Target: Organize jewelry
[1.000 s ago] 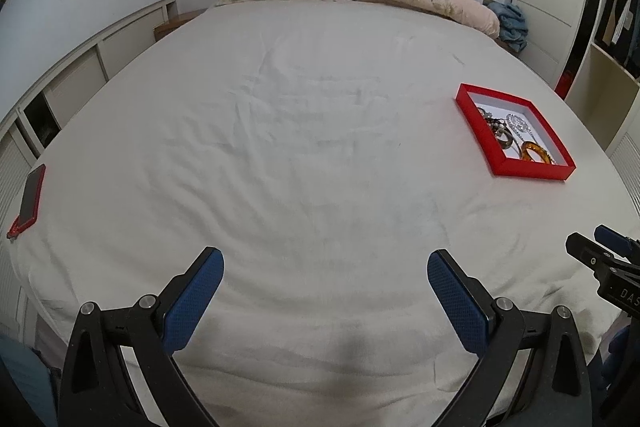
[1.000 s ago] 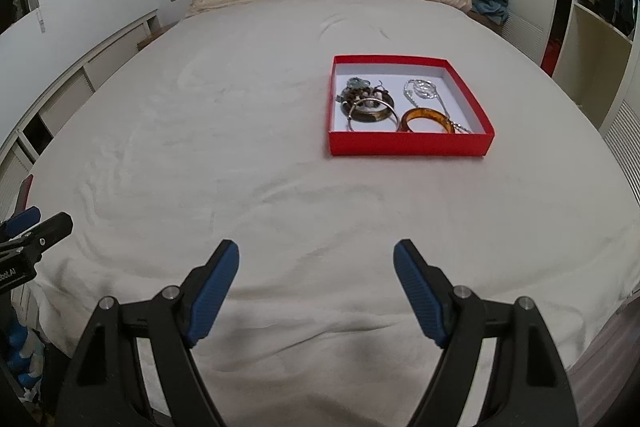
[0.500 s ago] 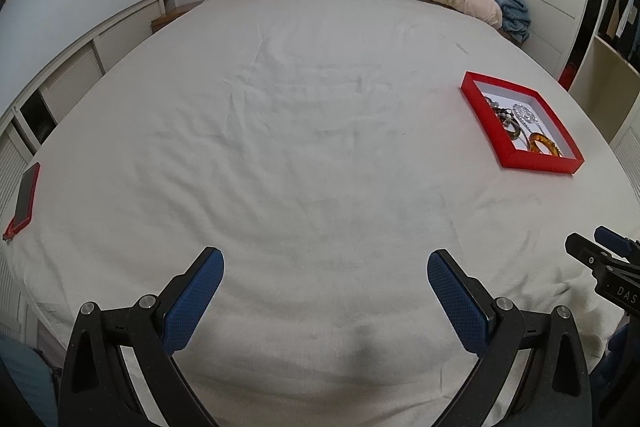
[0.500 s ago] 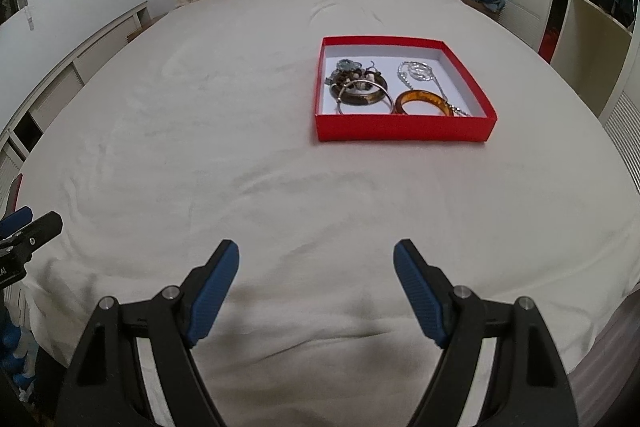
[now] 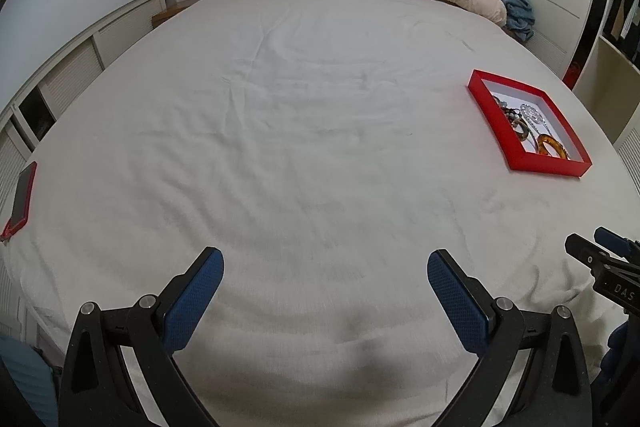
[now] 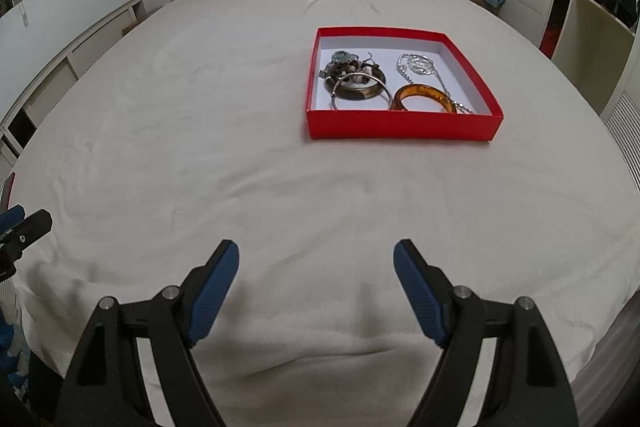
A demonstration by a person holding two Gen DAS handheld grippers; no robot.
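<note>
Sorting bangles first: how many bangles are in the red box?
3, all toward the near side of the red box: an amber bangle right of centre, a dark brown bangle left, a thin silver bangle lying over it. The tangled pieces behind may hide more.

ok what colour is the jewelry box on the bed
Red outside, white inside. The box shows best in the right wrist view.

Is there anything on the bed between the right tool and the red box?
No. Only bare white sheet lies between the open right tool and the red box.
</note>
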